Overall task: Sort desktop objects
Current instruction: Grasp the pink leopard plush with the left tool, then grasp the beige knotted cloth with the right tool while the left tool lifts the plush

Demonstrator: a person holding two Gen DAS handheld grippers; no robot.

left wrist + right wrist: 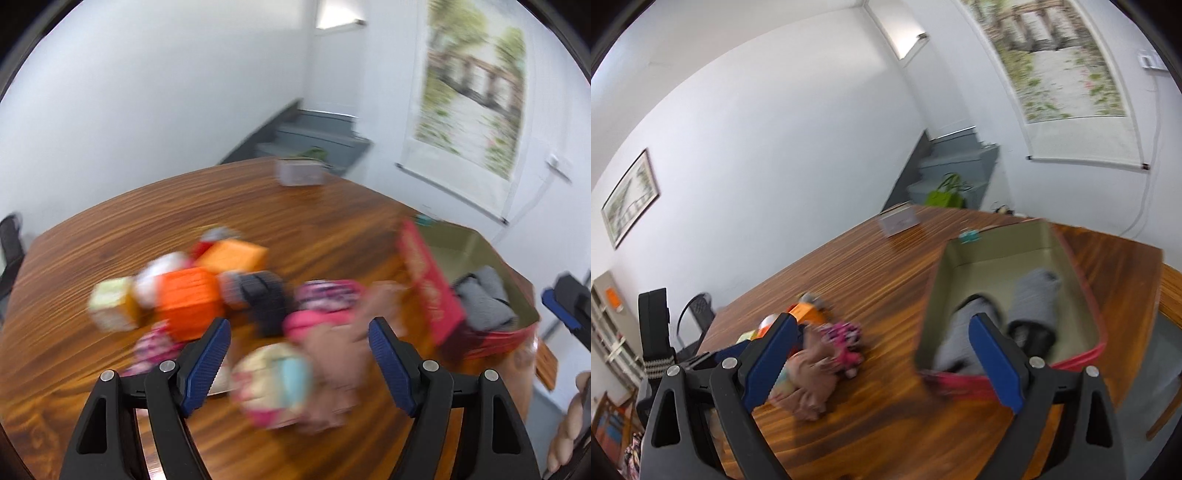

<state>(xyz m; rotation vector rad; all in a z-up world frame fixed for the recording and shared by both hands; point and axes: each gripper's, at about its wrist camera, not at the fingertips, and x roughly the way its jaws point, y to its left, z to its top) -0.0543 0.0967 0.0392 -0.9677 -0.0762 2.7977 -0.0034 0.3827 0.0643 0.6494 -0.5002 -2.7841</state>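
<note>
Two gaping tools (297,334) (879,334), red box (432,288) lettering blurred, unreadable

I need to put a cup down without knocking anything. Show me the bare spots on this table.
Bare wood lies between the pile of small items and the grey box at the far edge, and on the table near the right tool, between the pile and the red bin. The pile itself is crowded.

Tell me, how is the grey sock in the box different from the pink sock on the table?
The grey sock is plain and lies inside the red box. The pink sock is patterned and lies out on the table among other things. Both are soft and blurred.
</note>
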